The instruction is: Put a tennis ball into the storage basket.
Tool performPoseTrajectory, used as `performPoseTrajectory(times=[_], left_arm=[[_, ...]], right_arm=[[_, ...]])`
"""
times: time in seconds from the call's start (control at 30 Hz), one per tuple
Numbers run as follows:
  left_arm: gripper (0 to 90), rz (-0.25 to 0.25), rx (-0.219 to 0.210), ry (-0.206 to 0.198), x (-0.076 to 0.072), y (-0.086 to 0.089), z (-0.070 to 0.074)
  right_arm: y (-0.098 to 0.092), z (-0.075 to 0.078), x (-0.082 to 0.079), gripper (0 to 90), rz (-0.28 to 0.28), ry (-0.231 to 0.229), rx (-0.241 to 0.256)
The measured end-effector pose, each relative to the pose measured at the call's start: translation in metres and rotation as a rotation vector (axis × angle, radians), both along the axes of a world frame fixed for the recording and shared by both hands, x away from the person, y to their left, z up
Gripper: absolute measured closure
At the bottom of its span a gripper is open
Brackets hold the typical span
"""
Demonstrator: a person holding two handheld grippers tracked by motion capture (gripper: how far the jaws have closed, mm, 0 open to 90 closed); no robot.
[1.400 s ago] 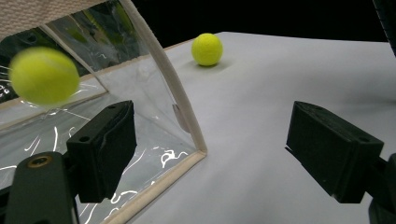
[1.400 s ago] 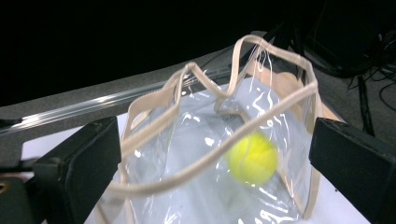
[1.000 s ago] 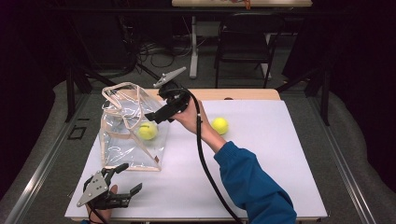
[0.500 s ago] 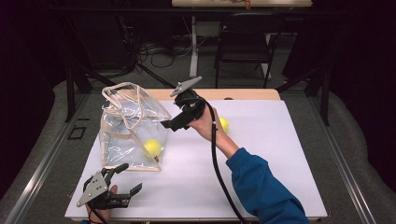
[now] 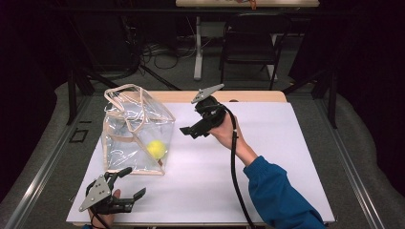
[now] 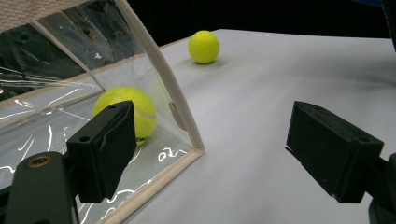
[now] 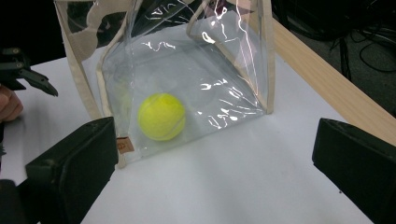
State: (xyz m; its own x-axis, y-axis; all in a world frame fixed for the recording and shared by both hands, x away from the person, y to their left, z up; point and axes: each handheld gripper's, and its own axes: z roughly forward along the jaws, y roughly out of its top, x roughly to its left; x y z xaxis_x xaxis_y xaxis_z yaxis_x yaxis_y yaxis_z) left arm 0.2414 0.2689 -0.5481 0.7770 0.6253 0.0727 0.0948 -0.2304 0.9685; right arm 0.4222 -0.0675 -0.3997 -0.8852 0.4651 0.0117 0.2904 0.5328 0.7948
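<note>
A clear plastic bag [image 5: 136, 126] with beige trim stands on the left of the white table [image 5: 277, 157]. Inside it, a yellow tennis ball [image 5: 156, 149] rests on the bottom. My right gripper [image 5: 190, 132] hovers open and empty just right of the bag, jaws pointing at it. The right gripper view [image 7: 215, 168] looks straight at the bag [image 7: 187, 70] and the ball [image 7: 161, 116]. My left gripper [image 5: 133, 183] lies open near the front left corner, beside the bag's base. Its view [image 6: 215, 149] shows that ball [image 6: 128, 112] behind the bag wall and a second ball [image 6: 203, 46] farther off on the table.
A wooden strip [image 5: 258, 97] runs along the table's far edge. A dark chair [image 5: 248, 52] and cables stand on the floor beyond. White surface stretches to the right of my right forearm [image 5: 282, 195]. The right gripper's cable [image 5: 234, 162] hangs along that arm.
A second ago my right gripper was at the bag's mouth with the ball. The ball has dropped to the bag's bottom, and the right gripper has drawn back to the right. The left gripper stayed put.
</note>
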Motion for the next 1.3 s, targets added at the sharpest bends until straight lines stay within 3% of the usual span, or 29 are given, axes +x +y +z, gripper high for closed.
performPoseTrajectory(times=[0.37,0.67,1.0,1.3], left_arm=[[15.8,0.004,0.016,0.008,0.0,-0.002,-0.001],[15.8,0.01,0.017,0.01,-0.001,0.0,-0.001],[15.8,0.011,0.021,-0.001,-0.004,-0.001,0.001],[15.8,0.008,0.022,0.001,-0.003,-0.001,0.0]], right_arm=[[-0.02,-0.004,-0.007,0.0,-0.015,-0.015,0.018],[-0.032,-0.019,-0.008,0.0,-0.03,0.002,-0.012],[-0.045,-0.031,-0.018,0.0,-0.043,0.001,-0.035],[-0.054,-0.038,-0.023,0.0,-0.048,0.007,-0.027]])
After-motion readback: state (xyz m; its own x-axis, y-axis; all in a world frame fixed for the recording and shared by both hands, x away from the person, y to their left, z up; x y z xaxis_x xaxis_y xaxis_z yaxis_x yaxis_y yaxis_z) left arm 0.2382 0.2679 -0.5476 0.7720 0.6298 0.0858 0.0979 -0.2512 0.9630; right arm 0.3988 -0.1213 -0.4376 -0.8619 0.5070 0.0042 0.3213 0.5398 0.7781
